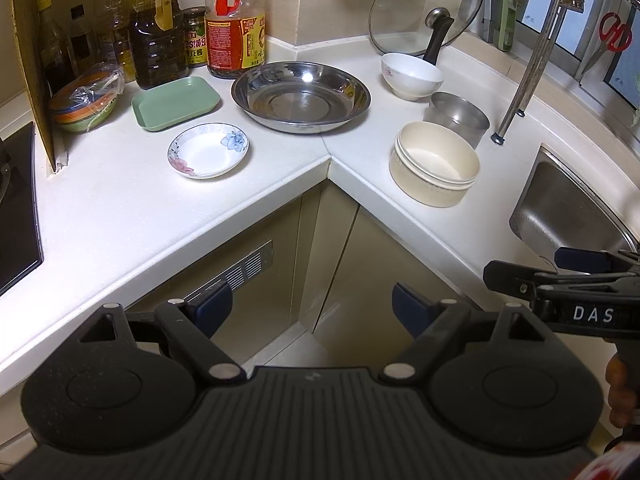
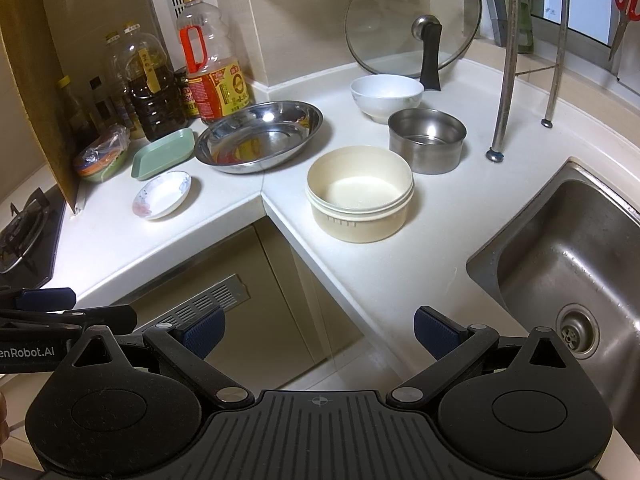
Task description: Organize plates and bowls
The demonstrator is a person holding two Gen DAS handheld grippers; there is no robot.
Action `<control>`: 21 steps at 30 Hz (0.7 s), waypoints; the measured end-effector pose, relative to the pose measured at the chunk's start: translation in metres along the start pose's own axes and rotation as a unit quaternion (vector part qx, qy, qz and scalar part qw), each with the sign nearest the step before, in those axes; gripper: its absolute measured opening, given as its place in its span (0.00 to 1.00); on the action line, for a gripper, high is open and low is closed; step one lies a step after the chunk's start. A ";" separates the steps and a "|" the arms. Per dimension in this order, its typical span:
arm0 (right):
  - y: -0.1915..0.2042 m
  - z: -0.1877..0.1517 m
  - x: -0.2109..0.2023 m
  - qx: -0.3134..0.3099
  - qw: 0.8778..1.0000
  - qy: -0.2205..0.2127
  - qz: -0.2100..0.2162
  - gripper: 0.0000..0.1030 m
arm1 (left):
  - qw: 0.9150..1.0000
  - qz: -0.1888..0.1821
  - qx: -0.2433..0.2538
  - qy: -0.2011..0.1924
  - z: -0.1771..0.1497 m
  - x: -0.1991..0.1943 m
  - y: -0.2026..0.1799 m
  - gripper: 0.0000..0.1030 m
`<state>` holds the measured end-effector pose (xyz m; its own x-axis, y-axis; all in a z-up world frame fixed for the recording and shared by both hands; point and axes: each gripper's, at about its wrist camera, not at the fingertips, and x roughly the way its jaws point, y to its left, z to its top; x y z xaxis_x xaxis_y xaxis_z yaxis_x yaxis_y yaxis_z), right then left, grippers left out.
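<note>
Hovering off the counter edge, both claws spread and empty, left claw (image 1: pixel 312 308), right claw (image 2: pixel 320 332), cream bowl (image 2: pixel 360 192) well ahead

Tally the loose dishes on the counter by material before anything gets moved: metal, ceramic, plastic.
Metal: 2, the wide steel basin and the small steel pot.
Ceramic: 2, the white bowl and the floral saucer.
Plastic: 2, the green tray and the cream bowl.
Total: 6
</note>
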<state>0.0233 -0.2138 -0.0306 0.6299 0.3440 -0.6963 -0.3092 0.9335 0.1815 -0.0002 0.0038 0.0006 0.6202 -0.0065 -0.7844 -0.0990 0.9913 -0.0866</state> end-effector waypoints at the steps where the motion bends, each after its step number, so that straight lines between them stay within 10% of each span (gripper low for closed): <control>1: 0.000 0.000 0.000 0.000 1.000 0.000 0.000 0.98 | 1.000 -0.001 0.000 0.000 0.000 0.000 0.000 0.83; 21: -0.003 0.002 0.003 -0.002 1.000 -0.001 0.006 0.98 | 1.000 0.004 -0.004 0.004 0.000 0.007 0.000 0.83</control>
<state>0.0278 -0.2149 -0.0319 0.6270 0.3549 -0.6935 -0.3195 0.9290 0.1865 0.0040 0.0036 -0.0048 0.6137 0.0004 -0.7896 -0.1105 0.9902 -0.0854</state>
